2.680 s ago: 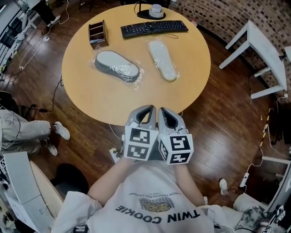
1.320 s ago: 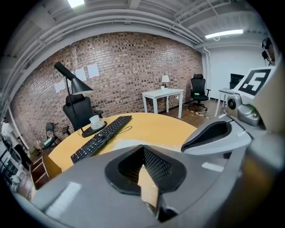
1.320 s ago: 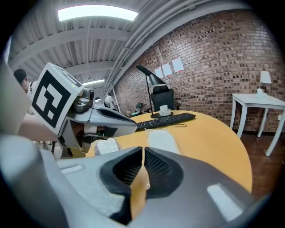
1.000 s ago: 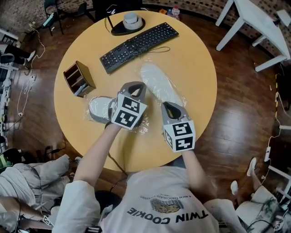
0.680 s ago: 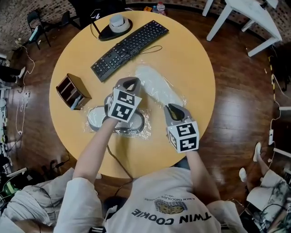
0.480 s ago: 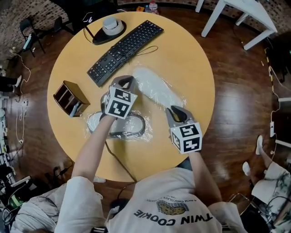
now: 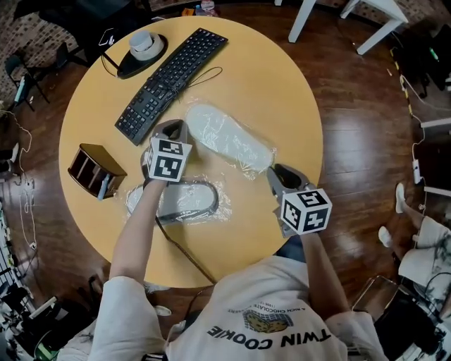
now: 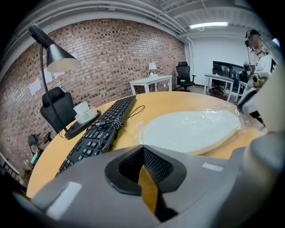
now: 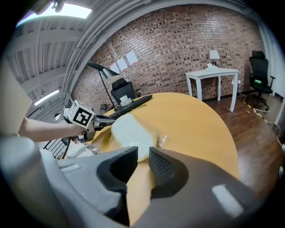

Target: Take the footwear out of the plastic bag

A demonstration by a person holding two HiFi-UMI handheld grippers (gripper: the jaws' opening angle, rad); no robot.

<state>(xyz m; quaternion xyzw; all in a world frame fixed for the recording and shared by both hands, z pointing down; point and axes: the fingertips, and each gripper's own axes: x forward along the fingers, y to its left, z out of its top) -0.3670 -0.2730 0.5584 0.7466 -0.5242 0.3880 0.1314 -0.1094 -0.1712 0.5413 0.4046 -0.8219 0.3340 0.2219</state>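
Two slippers lie in clear plastic bags on the round wooden table (image 7: 282,92). A white-soled slipper (image 7: 225,137) lies sole up in the middle. A grey slipper (image 7: 180,201) lies nearer the front left. My left gripper (image 7: 171,127) hovers over the grey slipper's far end, jaws shut and empty, with the white sole (image 8: 191,131) ahead on the right. My right gripper (image 7: 280,171) is by the white slipper's near end, close to the table edge. Its jaws have just been opening and stand open with nothing between them; the white slipper (image 9: 131,131) lies just beyond.
A black keyboard (image 7: 173,84) and a lamp base with a cup (image 7: 144,49) are at the back left. A wooden organizer (image 7: 95,171) stands at the left edge. A cable (image 7: 187,250) runs off the front edge. A white side table (image 7: 331,21) stands beyond.
Both grippers have come down toward the table. The left one has shifted left over the grey slipper's end. The right one has moved toward the table's right edge and its jaws have parted.
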